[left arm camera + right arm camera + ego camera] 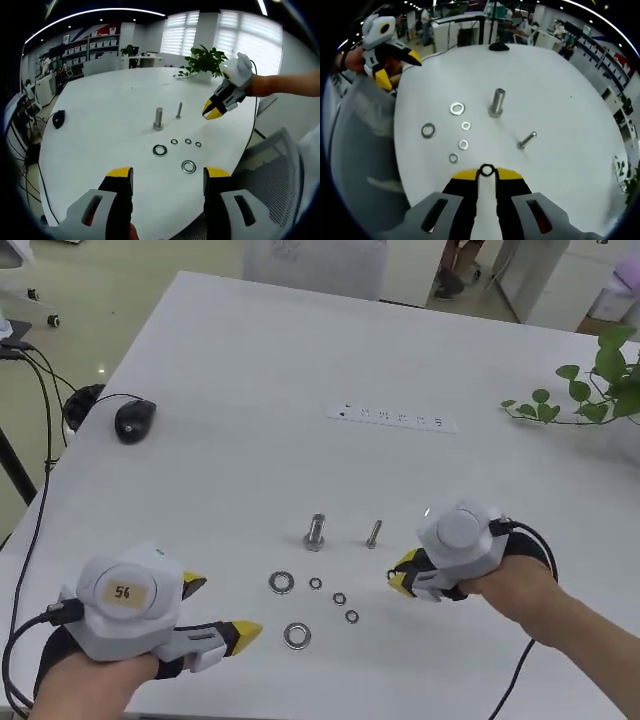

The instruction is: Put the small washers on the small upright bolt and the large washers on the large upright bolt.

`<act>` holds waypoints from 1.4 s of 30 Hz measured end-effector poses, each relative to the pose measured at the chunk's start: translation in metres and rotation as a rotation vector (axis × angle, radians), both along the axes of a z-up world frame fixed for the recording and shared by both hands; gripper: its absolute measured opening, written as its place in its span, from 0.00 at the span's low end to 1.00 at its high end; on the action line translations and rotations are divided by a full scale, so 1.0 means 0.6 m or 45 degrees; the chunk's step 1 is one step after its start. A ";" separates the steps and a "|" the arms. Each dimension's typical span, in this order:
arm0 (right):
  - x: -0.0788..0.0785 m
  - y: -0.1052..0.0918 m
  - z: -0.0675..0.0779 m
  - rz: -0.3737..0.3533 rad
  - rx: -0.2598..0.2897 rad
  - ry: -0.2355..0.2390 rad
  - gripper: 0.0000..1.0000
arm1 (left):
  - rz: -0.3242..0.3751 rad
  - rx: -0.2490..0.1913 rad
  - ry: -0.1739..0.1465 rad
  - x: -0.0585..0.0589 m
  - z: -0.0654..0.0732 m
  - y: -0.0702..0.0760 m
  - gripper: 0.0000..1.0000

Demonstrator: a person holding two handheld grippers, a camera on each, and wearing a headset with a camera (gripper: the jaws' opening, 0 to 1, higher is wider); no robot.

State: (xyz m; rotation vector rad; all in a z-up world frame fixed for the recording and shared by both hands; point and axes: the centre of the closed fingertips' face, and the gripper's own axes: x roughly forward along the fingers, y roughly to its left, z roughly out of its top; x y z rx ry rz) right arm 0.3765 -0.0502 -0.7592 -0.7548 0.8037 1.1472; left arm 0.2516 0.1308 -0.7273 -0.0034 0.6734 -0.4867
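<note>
- My left gripper (168, 173): jaws wide apart, empty.
- My right gripper (486, 173): jaws pinched on one small washer (486, 170).
- On the table (250, 390): three small washers (340, 598), two large washers (281, 583), two upright bolts (314, 531).

Two big washers (281, 583), one big bolt (314, 531), one small bolt (374, 533), three loose small washers (340, 598), another small washer (486, 170) in the right gripper (486, 175).
</note>
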 end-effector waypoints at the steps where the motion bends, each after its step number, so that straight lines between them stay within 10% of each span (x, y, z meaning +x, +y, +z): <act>1: 0.006 -0.001 0.003 -0.003 0.002 -0.005 0.13 | 0.000 0.001 -0.001 0.000 0.000 0.001 0.56; 14: 0.080 0.009 0.045 0.015 -0.005 -0.081 0.13 | 0.025 -0.006 -0.001 0.003 -0.001 0.010 0.56; 42: 0.125 0.048 0.003 0.080 -0.109 -0.040 0.13 | 0.061 -0.009 0.020 0.000 -0.006 0.021 0.56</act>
